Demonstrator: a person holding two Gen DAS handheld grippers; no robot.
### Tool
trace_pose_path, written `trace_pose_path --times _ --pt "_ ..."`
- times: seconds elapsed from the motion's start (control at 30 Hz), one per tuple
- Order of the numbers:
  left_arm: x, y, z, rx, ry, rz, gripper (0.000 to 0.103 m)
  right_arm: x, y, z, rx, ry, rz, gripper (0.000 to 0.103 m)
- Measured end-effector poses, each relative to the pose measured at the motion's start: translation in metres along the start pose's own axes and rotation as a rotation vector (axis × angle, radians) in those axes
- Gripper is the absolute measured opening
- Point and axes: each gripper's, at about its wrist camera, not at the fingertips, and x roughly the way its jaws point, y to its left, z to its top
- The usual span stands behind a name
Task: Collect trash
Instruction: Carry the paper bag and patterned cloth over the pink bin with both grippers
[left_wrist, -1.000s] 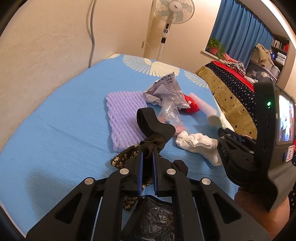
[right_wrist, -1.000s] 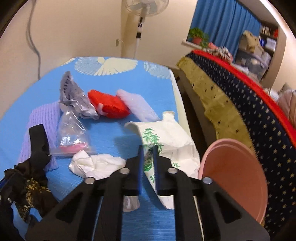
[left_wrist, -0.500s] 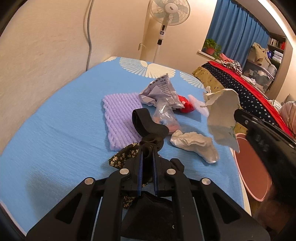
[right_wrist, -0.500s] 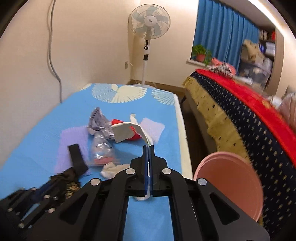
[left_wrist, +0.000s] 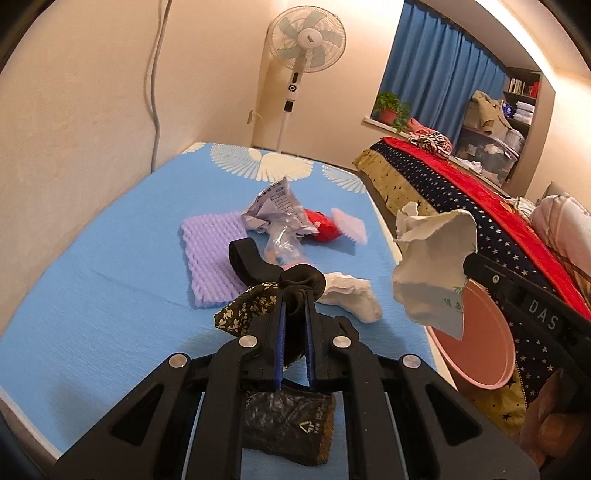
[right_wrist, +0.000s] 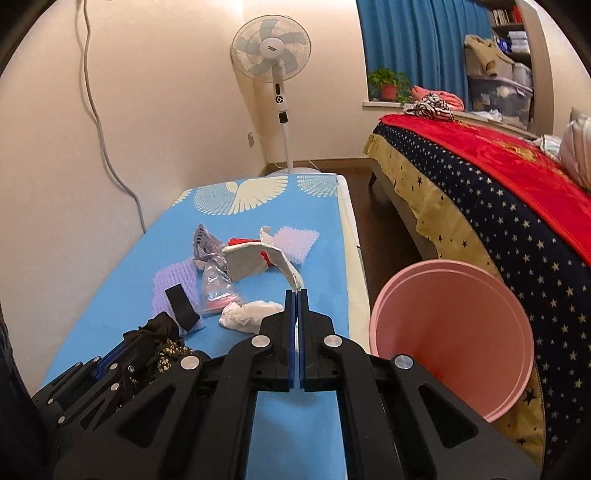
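My right gripper (right_wrist: 297, 295) is shut on a white paper bag (right_wrist: 258, 260) and holds it in the air above the blue mat's right side; the bag also shows in the left wrist view (left_wrist: 432, 266). My left gripper (left_wrist: 294, 306) is shut on a black cloth with a floral lining (left_wrist: 258, 295), low over the blue mat (left_wrist: 92, 295). On the mat lie a crumpled white tissue (left_wrist: 351, 290), a crumpled grey paper (left_wrist: 275, 208), a clear plastic bag (left_wrist: 282, 245), a red wrapper (left_wrist: 325, 227), white foam (left_wrist: 351, 229) and a purple foam net (left_wrist: 212, 251).
A pink bin (right_wrist: 450, 328) stands on the floor right of the mat, beside a bed with a starry cover (right_wrist: 498, 192). A standing fan (right_wrist: 273, 66) is at the far end. A wall runs along the mat's left side.
My right gripper closed on the white paper bag and lifted it off the mat, up and back. My left gripper kept its hold on the black cloth and rose slightly.
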Motion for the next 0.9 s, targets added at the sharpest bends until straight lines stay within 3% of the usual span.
trace_pose_path --times 0.9 --pt "-0.016 -0.022 -0.004 0.053 -0.019 -0.029 0.009 -0.060 -0.042 -0.012 0.072 -0.040 -0.011 0.001"
